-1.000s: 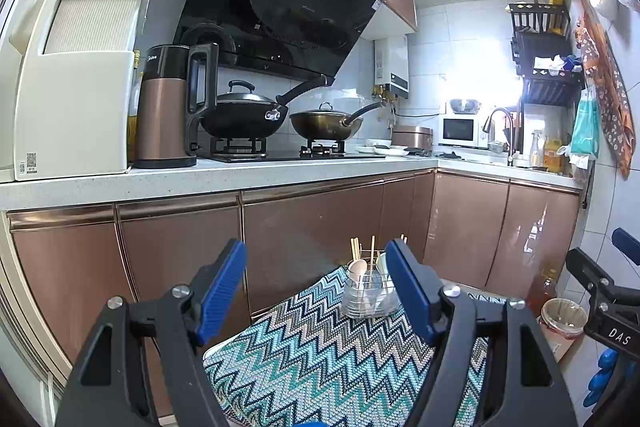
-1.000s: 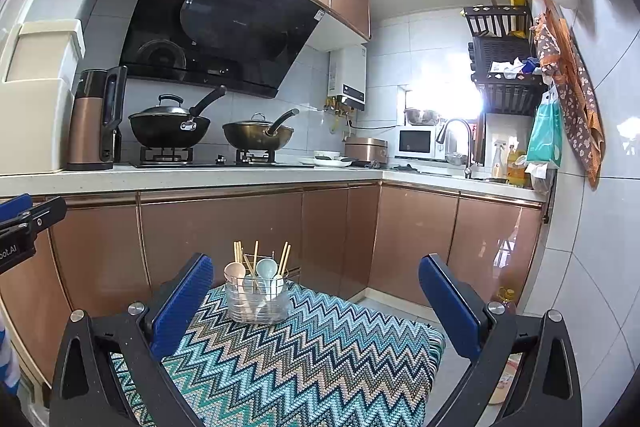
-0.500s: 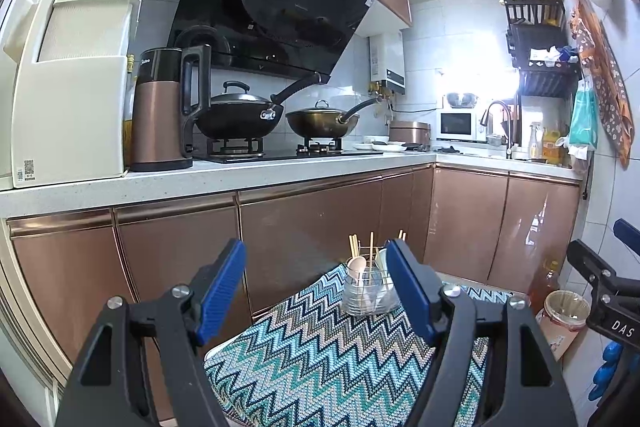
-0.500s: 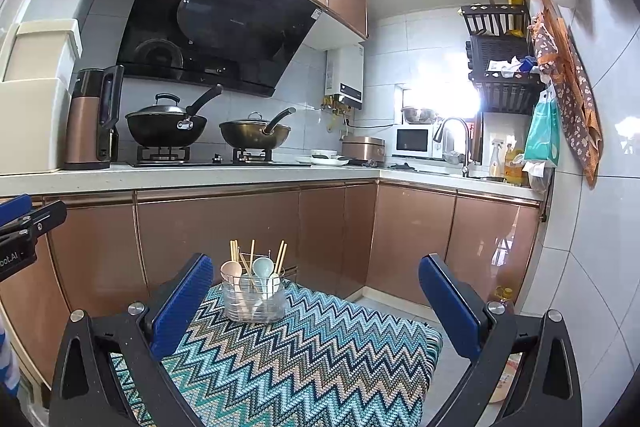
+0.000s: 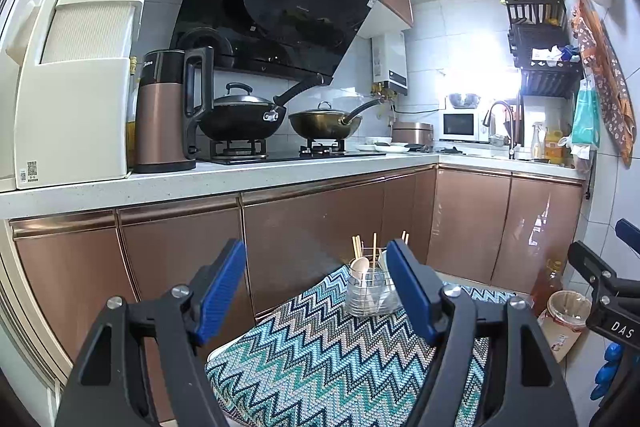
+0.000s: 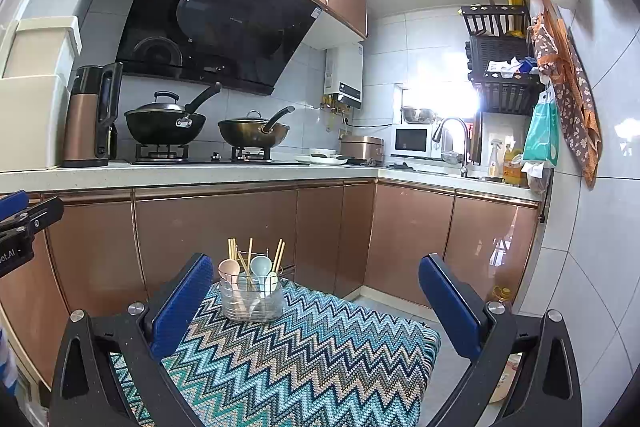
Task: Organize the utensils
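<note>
A clear utensil holder (image 6: 253,299) stands at the far end of a table under a zigzag cloth (image 6: 304,355). It holds a pink spoon (image 6: 228,270), a light blue spoon (image 6: 260,266) and several wooden chopsticks (image 6: 277,254). It also shows in the left wrist view (image 5: 370,293). My left gripper (image 5: 318,293) is open and empty, held back from the holder. My right gripper (image 6: 318,301) is open wide and empty, above the near part of the cloth.
Bronze cabinets (image 6: 216,231) and a white counter (image 6: 192,173) run behind the table. A kettle (image 5: 166,115), two woks (image 5: 240,119) and a microwave (image 6: 412,141) stand on it. A bottle (image 5: 550,281) and a bin (image 5: 568,315) are on the floor at right.
Both grippers have stayed open and empty. The views have shifted only slightly, with the holder sitting a little lower and nearer in the right wrist view.
</note>
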